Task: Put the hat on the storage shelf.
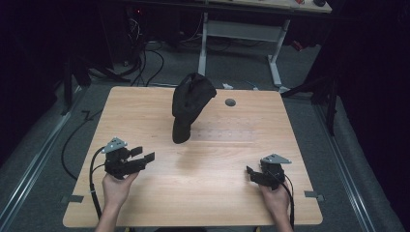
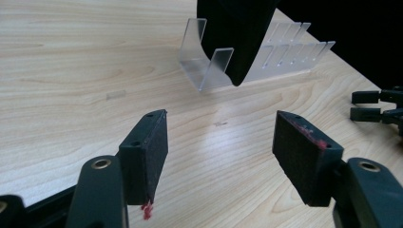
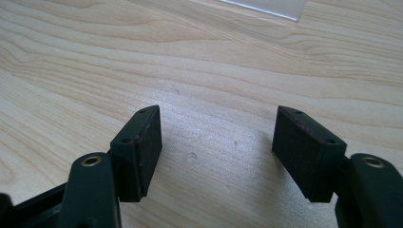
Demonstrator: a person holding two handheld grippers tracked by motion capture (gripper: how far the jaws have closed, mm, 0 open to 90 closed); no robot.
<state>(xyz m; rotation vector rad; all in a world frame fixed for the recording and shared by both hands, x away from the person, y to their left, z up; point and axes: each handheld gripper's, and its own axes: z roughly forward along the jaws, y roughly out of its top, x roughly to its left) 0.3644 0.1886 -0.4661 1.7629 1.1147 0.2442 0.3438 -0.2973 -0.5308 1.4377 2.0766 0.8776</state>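
A black cap (image 1: pixel 191 104) is propped upright on a clear plastic rack (image 1: pixel 227 135) at the middle back of the wooden table (image 1: pixel 145 111). In the left gripper view the cap (image 2: pixel 237 33) sits in the rack's (image 2: pixel 285 57) near slots, ahead of the jaws. My left gripper (image 1: pixel 144 154) is at the front left, open, pointing toward the cap, with nothing between its pads (image 2: pixel 221 152). My right gripper (image 1: pixel 251 174) rests at the front right, open over bare wood (image 3: pixel 218 147). The right gripper's fingertips (image 2: pixel 375 107) show at the edge of the left gripper view.
A small grey grommet hole (image 1: pixel 230 102) sits in the tabletop right of the cap. Behind the table stand a white desk frame (image 1: pixel 275 58) and cables on the floor (image 1: pixel 145 63). A corner of the clear rack (image 3: pixel 271 7) shows at the top of the right gripper view.
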